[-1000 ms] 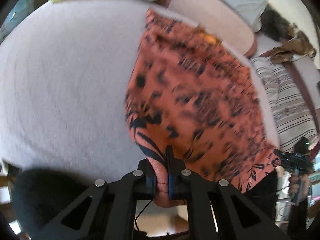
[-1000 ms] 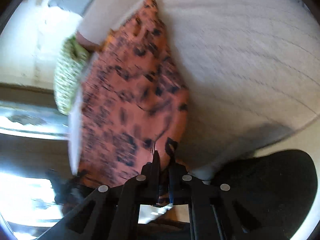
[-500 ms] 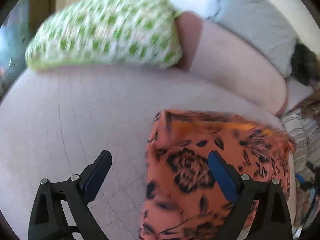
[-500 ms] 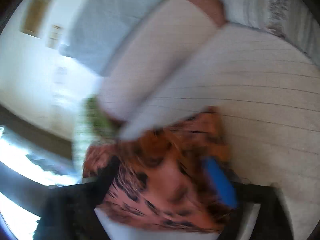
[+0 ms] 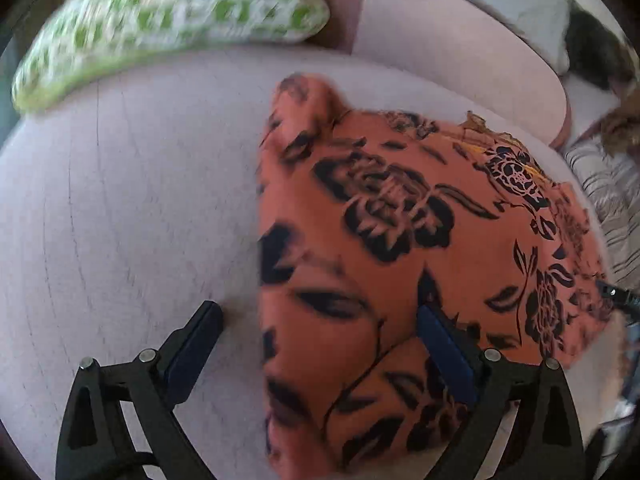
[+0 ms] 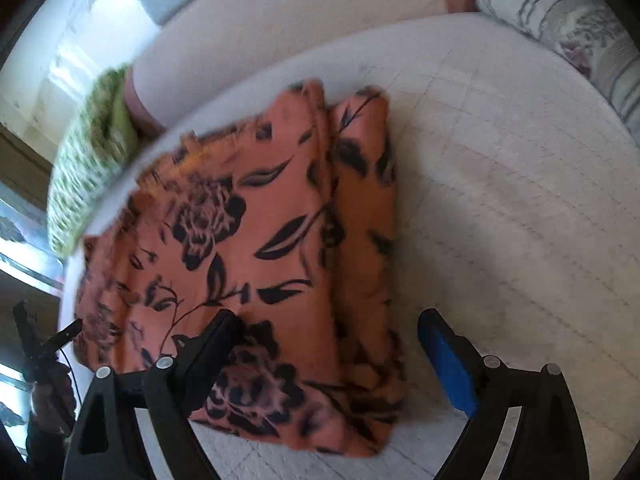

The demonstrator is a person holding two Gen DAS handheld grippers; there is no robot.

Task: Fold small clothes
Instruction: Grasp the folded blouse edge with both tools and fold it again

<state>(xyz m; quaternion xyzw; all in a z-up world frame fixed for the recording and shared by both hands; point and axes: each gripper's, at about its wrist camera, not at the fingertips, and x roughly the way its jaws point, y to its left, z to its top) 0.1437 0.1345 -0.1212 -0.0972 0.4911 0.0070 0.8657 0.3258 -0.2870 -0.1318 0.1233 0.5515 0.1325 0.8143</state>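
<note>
- Orange cloth printed with black flowers, the garment [image 5: 400, 248], lies folded on a pale quilted cushion [image 5: 120, 200], filling the centre and right of the left wrist frame.
- Left gripper [image 5: 320, 344] stands released, its jaws spread wide after closing in slightly a moment ago, and nothing is pinched between the pads.
- Its left finger sits over bare cushion at the lower left, just beside the garment's left edge; whether it touches the fabric cannot be told.
- Its blue-padded right finger lies over the cloth at the lower centre-right, so the garment's left edge and lower-left part fall between the two jaws.
- In the right wrist frame the same garment [image 6: 248, 264] covers the centre-left, with a narrower folded layer along its right side.
- Right gripper [image 6: 328, 340] is likewise released, jaws apart and recently narrowing, clamping nothing.
- Its dark left finger rests over the flower print at the lower centre; its blue right finger is over bare cushion [image 6: 500, 220], a little apart from the garment's right edge, so that edge lies between the jaws.
- Green-and-white patterned pillow [image 5: 168, 16] sits along the upper left of the left wrist frame, well apart from the garment.
- Striped pillow [image 6: 568, 28] occupies the upper right of the right wrist frame.
</note>
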